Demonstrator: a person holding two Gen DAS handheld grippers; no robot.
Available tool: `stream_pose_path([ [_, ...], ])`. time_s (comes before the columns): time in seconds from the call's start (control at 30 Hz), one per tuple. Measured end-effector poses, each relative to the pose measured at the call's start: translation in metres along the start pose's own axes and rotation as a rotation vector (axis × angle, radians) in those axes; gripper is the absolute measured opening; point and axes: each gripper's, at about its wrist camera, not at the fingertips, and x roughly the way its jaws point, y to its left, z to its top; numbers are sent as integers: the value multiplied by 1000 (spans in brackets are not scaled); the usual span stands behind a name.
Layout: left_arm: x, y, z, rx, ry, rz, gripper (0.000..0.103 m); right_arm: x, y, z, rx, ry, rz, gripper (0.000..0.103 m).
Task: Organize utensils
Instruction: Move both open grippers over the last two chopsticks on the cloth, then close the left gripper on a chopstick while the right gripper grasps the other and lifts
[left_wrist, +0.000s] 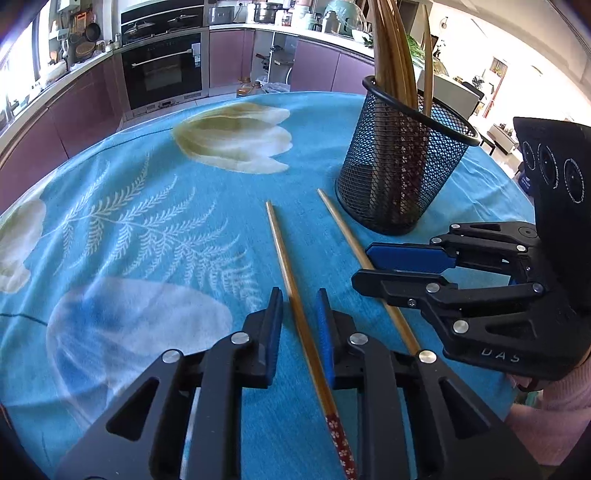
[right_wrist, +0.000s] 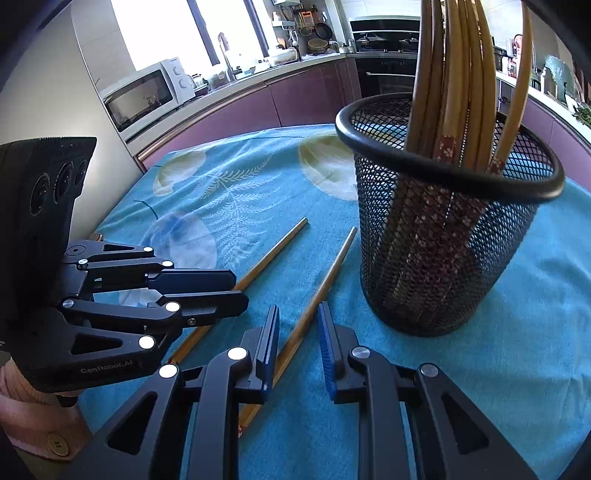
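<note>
The left gripper (left_wrist: 299, 306) is seen with its jaws set narrow, a chopstick (left_wrist: 295, 295) lying on the cloth in the gap between the blue pads (left_wrist: 325, 332); whether either pad actually touches it cannot be told, and no grip is seen. The right gripper (right_wrist: 297, 325) is likewise narrowed over the second chopstick (right_wrist: 325, 280), which runs between its pads (right_wrist: 327, 343) without being clearly pinched. In the left wrist view the right gripper (left_wrist: 364, 264) is shown side-on over that second chopstick (left_wrist: 343, 229), just in front of the mesh holder (left_wrist: 399, 173).

Taking the black mesh holder (right_wrist: 443, 240) as the landmark: both loose chopsticks lie flat on the side facing the cameras, roughly parallel, their thin tips pointing toward the holder's base. The second chopstick is nearer the holder, its tip just beside the foot; the first chopstick (right_wrist: 273, 254) lies farther out. Inside the holder a bundle of chopsticks (right_wrist: 461, 74) stands upright, patterned ends down. The holder stands on a blue flowered tablecloth (left_wrist: 147, 221). Behind the holder, kitchen cabinets (left_wrist: 229, 55) and an oven (left_wrist: 162, 70) are seen.
</note>
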Motion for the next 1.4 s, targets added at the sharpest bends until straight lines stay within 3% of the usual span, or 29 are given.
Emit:
stream_pose_path([
  [0.13, 2, -1, 1, -2, -4, 25, 11, 1, -1, 1, 11, -4, -6, 13],
  [0.4, -2, 1, -4, -54, -15, 10, 8, -6, -8, -2, 70, -38, 18, 6],
  [0.67, -10, -7, -14, -42, -20, 0, 8, -11, 1, -5, 40, -30, 58, 5],
  [1.07, -3, -16, -10, 38, 5, 11, 11, -5, 15, -13, -46, 3, -27, 13],
  [1.2, 1, -19, -7, 40, -2, 24, 8, -6, 12, -13, -34, 0, -20, 6],
  [1.4, -6, -19, -7, 21, -21, 19, 7, -17, 8, -12, -9, -42, 8, 6],
])
